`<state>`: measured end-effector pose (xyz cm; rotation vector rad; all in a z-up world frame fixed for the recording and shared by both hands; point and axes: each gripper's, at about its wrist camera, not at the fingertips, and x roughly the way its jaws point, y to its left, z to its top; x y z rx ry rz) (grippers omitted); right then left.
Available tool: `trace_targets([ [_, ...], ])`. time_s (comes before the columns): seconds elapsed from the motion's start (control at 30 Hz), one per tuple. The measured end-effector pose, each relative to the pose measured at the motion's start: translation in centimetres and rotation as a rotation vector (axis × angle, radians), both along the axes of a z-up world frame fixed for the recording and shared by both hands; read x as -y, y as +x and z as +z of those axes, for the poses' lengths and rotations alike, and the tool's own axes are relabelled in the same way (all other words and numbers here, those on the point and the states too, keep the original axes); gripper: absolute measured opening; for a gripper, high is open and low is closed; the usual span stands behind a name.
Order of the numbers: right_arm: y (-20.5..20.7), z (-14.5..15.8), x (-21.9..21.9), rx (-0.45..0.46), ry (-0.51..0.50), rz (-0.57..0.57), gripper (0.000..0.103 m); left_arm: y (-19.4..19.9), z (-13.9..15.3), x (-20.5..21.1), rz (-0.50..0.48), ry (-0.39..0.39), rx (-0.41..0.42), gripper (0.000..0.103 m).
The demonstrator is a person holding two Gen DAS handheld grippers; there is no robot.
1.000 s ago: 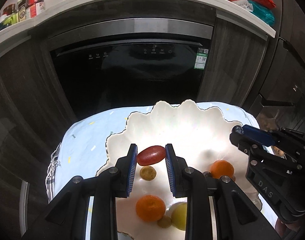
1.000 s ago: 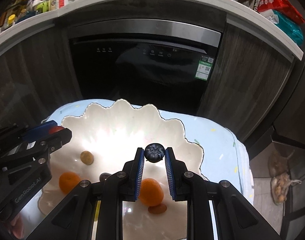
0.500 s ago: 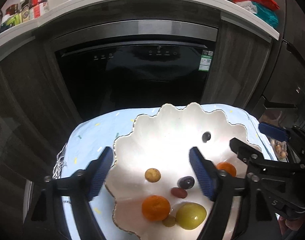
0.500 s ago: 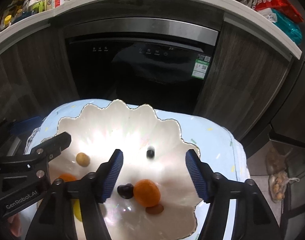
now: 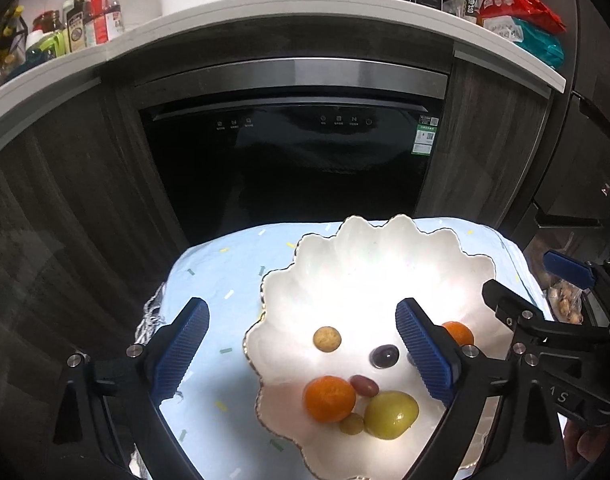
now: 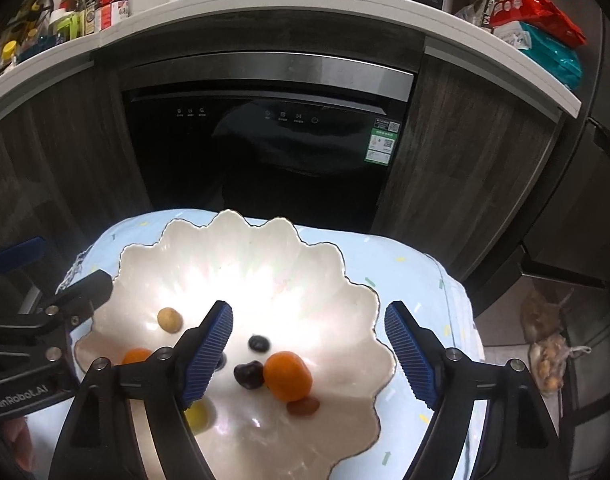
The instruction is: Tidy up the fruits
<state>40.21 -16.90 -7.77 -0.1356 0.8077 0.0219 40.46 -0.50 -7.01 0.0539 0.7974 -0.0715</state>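
A white scalloped plate (image 5: 385, 276) (image 6: 265, 264) lies on a light blue cloth. On it are a red date (image 5: 364, 385), two oranges (image 5: 329, 399) (image 5: 459, 332), a yellow fruit (image 5: 391, 415), a dark grape (image 5: 384, 356), a brown longan (image 5: 327, 339) and a blueberry (image 6: 259, 343). My left gripper (image 5: 301, 320) hangs above the plate's left part. Its jaws are opening, with nothing held between them. My right gripper (image 6: 307, 312) hangs over the plate's near middle. Its jaws are opening too, empty, with the blueberry and an orange (image 6: 287, 376) lying below.
The light blue cloth (image 5: 225, 280) covers a small table in front of a black built-in dishwasher (image 5: 289, 168). Bottles (image 5: 97, 12) and snack bags (image 5: 521, 12) stand on the counter above. A bag of produce (image 6: 549, 360) lies on the floor to the right.
The left gripper let go of the red date and the right let go of the blueberry. Both now lie on the plate. Both jaws spread wide and the grippers drew back and up.
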Motion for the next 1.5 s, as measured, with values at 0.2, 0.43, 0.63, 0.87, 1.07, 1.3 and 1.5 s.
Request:
trace_targets([
  [0.2, -1.5, 0.7, 0.4, 0.001, 0.013, -0.032, 0.080, -1.5, 0.7, -0.3, 0.016, 0.002, 0.004, 0.096],
  [0.43, -4.2, 1.4, 1.1, 0.006, 0.044, -0.078, 0.080, -4.7, 1.2, -1.0, 0.057, -0.001, 0.005, 0.097],
  [0.63, -6.5, 1.4, 1.2, 0.010, 0.043, -0.085, 0.080, -7.2, 1.6, -1.5, 0.076, 0.015, 0.017, 0.097],
  [0.87, -10.1, 1.7, 0.8, 0.035, 0.040, -0.074, 0.080, -10.3, 2.0, -1.8, 0.090, 0.036, 0.038, 0.097],
  [1.07, -13.3, 2.5, 0.8, 0.071, 0.035, -0.079, 0.080, -13.2, 2.3, -2.0, 0.102, 0.051, 0.046, 0.097],
  [1.3, -17.3, 3.1, 0.9, 0.118, 0.047, -0.092, 0.080, -17.0, 2.4, -2.3, 0.109, 0.038, 0.050, 0.098],
  [1.5, -20.3, 3.1, 1.2, 0.133, 0.046, -0.102, 0.080, -20.5, 2.4, -2.4, 0.110, 0.033, 0.050, 0.098],
])
